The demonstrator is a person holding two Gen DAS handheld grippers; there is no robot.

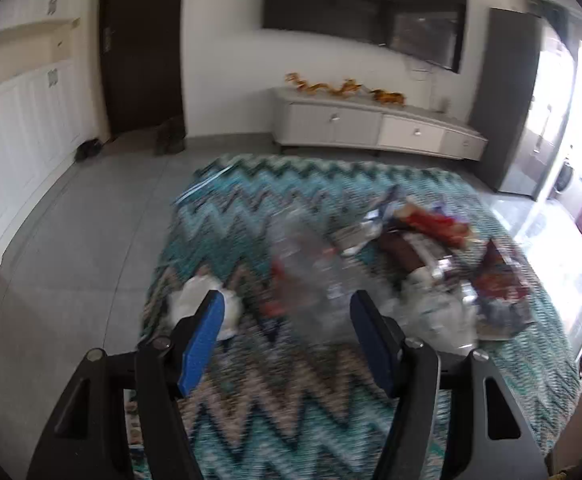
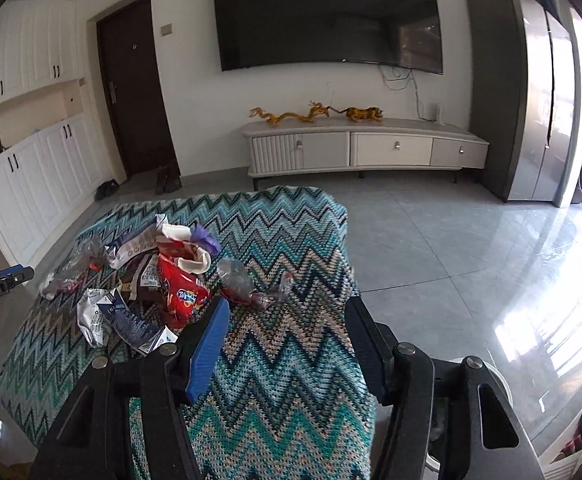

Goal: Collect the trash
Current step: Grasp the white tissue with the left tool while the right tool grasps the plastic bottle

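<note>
The left gripper (image 1: pixel 287 312) stood with its jaws spread wide and nothing between them, low in the left wrist frame over the zigzag blanket (image 1: pixel 275 412). That frame was motion-blurred. Just past the blue pads (image 1: pixel 203 344) lay a crushed clear plastic bottle (image 1: pixel 311 276) at frame center, and a white crumpled tissue (image 1: pixel 199 300) sat partly behind the left pad. The main trash pile (image 1: pixel 431 256) — wrappers in red, brown and white — occupied the center right of the frame.

The right gripper (image 2: pixel 285 320) was likewise spread apart and empty, at the bottom center of the right wrist frame. In this sharper view the pile lay in the left center of the frame on the blanket: a red snack bag (image 2: pixel 181 288), a brown wrapper (image 2: pixel 141 276), a dark blue and white wrapper (image 2: pixel 127 320), and a crushed clear bottle with a red label (image 2: pixel 247 286) just above the left pad. None touched the pads.

At the top of the frame hung a wall television (image 2: pixel 327 16); beneath it stood a low white cabinet (image 2: pixel 367 148) carrying golden figurines (image 2: pixel 315 114). A dark door (image 2: pixel 133 92) filled the upper left.
</note>
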